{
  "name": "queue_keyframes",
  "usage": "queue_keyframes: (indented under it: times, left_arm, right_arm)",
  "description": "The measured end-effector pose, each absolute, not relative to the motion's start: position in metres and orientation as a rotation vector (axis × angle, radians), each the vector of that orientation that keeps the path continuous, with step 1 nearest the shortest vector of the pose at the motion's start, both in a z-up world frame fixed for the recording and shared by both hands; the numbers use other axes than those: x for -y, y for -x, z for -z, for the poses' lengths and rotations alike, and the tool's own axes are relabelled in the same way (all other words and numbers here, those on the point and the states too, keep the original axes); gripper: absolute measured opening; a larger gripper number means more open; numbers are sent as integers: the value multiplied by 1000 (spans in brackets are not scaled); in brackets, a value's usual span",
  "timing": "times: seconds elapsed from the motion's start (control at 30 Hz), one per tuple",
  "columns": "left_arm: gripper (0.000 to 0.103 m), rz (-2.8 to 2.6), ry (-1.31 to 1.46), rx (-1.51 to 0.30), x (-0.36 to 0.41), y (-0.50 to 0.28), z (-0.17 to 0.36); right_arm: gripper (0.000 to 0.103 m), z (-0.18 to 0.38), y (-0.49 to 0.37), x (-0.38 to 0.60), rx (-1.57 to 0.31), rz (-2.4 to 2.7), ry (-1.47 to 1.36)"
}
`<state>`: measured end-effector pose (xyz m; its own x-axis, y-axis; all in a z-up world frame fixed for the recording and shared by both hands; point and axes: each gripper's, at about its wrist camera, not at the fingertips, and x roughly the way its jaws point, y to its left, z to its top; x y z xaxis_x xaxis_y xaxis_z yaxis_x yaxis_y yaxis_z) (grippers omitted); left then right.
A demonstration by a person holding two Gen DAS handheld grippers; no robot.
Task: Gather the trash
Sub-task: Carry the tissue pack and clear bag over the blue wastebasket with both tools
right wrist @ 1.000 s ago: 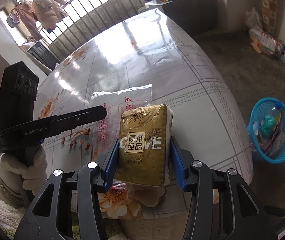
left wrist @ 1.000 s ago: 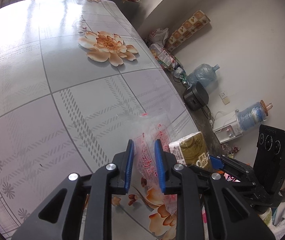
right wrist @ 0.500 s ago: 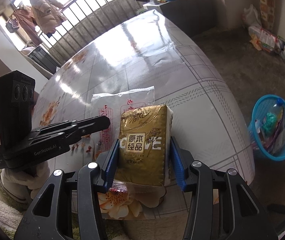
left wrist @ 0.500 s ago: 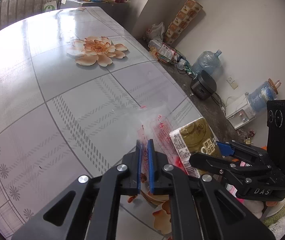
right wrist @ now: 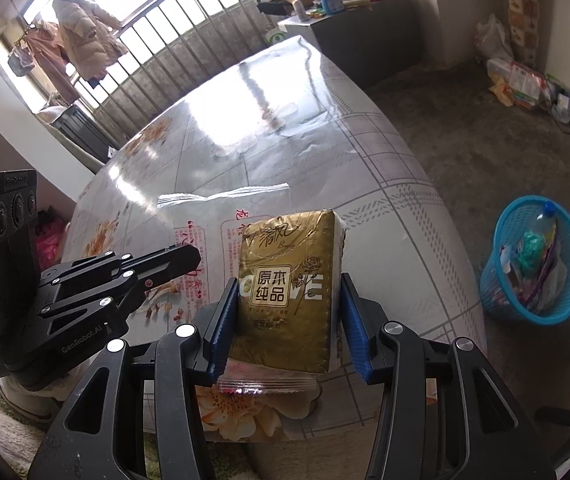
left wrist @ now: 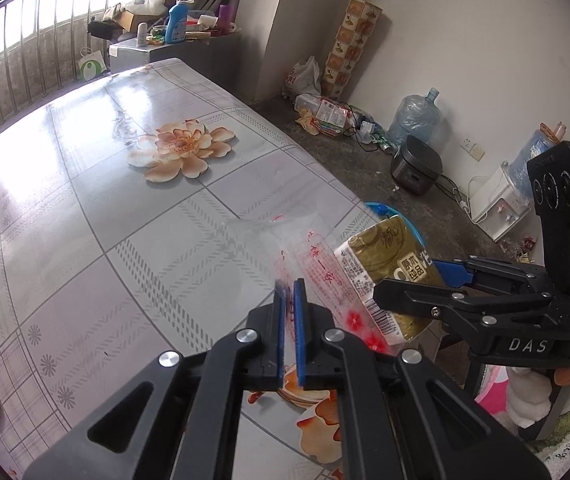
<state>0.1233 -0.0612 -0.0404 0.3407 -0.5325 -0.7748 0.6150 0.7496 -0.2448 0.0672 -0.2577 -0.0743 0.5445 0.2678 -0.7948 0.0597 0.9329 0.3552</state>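
Pinching the clear plastic bag [left wrist: 317,264], the left gripper [left wrist: 290,292] has its jaws nearly together. The right gripper [right wrist: 289,312] clamps the gold tissue pack [right wrist: 289,288] above the surface [left wrist: 125,208], with a blue basket [right wrist: 533,264] on the floor.

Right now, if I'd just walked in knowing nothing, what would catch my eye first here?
Probably the gold tissue pack, clamped between the blue-padded right tongs just above the flowered table. Beside it, the left tongs pinch a clear plastic bag with red print. Down on the floor to the right stands a blue basket already holding rubbish.
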Motion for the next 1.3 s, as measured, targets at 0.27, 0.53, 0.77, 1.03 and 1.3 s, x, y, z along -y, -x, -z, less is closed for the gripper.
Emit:
queue_keyframes:
  times: [0.27,0.53,0.77,1.03,1.3]
  left_arm:
    - [4,769,-98,-940,62,-120,30]
    - [1,871,-53,-874,75,-124,-5]
    - [0,1003,-89,-819,125,-131,-34]
    - [0,1138,-197,-830,215,-134,-36]
    - [0,1205,-291,-883,286,-147,-18]
  right_arm:
    - [45,63,-61,264,-944,-107,-382]
    - [45,28,-37,327,-801,61,-444]
    - [45,19,12,405,-699,311,-550]
    - [46,54,34,457,-713,473,-703]
    - [46,90,34,483,-768,521,-818]
